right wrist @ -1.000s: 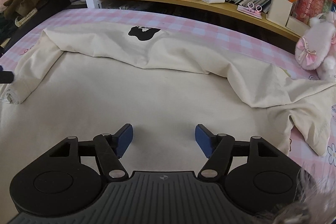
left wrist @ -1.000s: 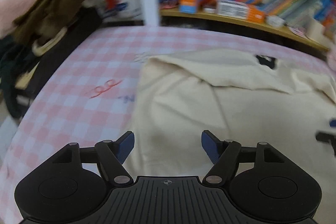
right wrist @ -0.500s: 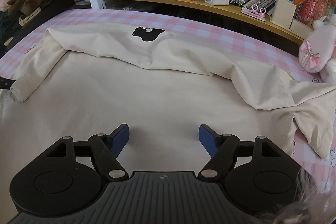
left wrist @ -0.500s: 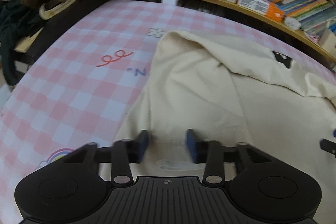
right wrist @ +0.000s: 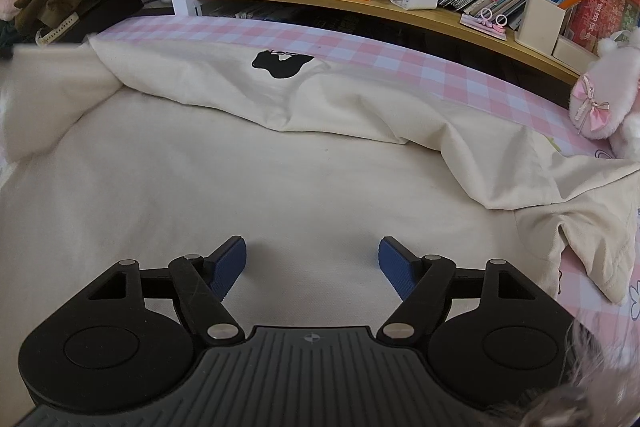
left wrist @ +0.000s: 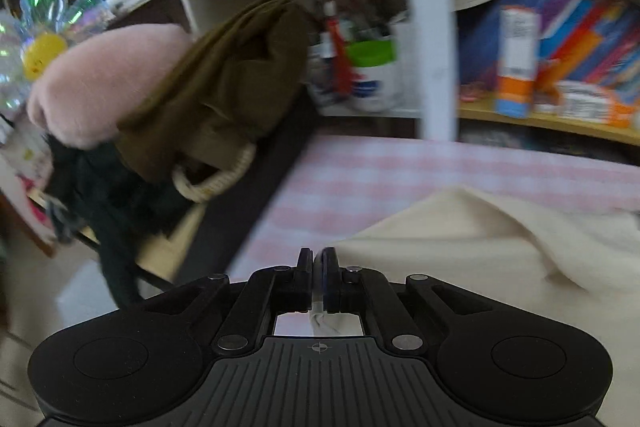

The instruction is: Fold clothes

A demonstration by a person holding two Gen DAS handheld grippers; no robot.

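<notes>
A cream shirt (right wrist: 280, 179) with a black print (right wrist: 282, 63) lies spread on the pink checked tablecloth (right wrist: 400, 59), its top edge folded over. In the left wrist view my left gripper (left wrist: 316, 259) is shut on the shirt's left edge. A scrap of cream cloth (left wrist: 322, 319) shows between the jaws, and the rest of the shirt (left wrist: 460, 259) trails off to the right. The right wrist view shows that left part of the shirt (right wrist: 44, 91) raised and blurred. My right gripper (right wrist: 312, 255) hovers open over the shirt's middle with nothing between its fingers.
A bookshelf (right wrist: 400, 7) full of books and boxes runs along the far side of the table, with a white post (left wrist: 432, 27) at its left. Pink and brown clothes (left wrist: 200, 99) are piled off the table's left end. A pink plush toy (right wrist: 604, 99) sits at the right.
My left gripper shut on the shirt's left edge and lifted it, and its view swung up and left towards the clothes pile. The right gripper stayed open in place.
</notes>
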